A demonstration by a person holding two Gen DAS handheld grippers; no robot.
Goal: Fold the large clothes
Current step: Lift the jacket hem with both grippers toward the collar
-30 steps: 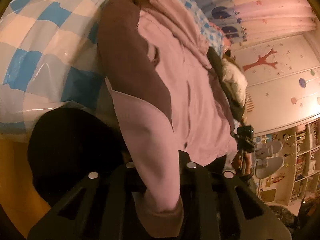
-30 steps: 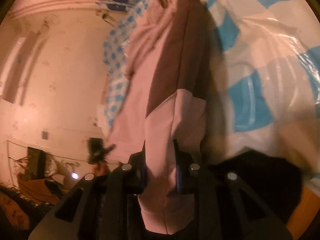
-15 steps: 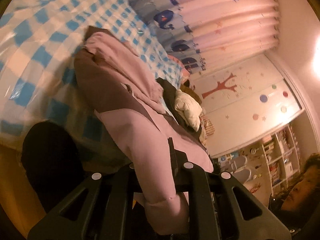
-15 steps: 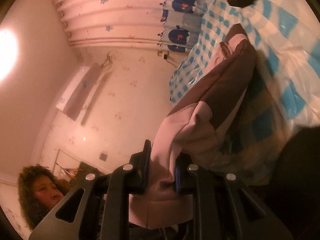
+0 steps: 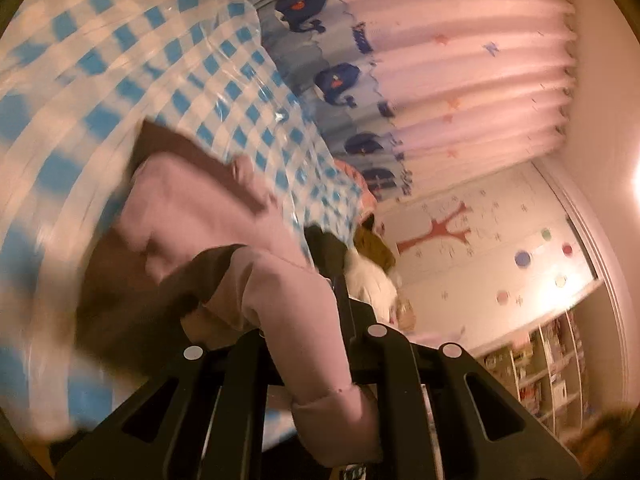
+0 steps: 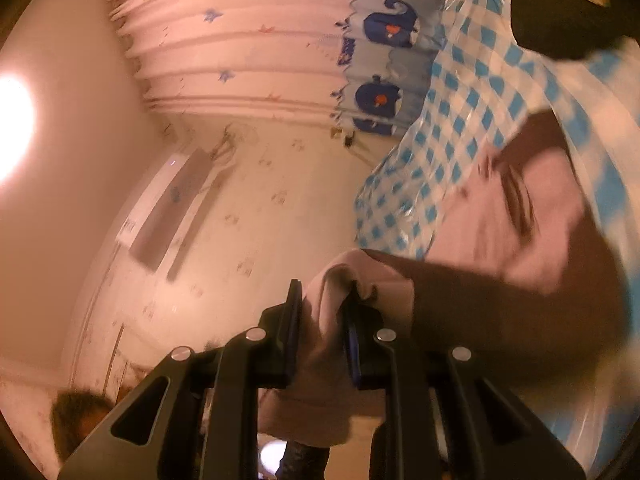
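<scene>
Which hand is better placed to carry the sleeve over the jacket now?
Neither alone, I judge: the left gripper and right gripper each pinch a pink sleeve of the jacket.

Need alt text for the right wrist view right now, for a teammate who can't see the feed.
The right gripper is shut on a bunched pink cuff of a pink and brown garment, whose far part lies on a blue and white checked cover. Behind are a whale-print curtain and a pale wall; the frame is motion-blurred.
</scene>
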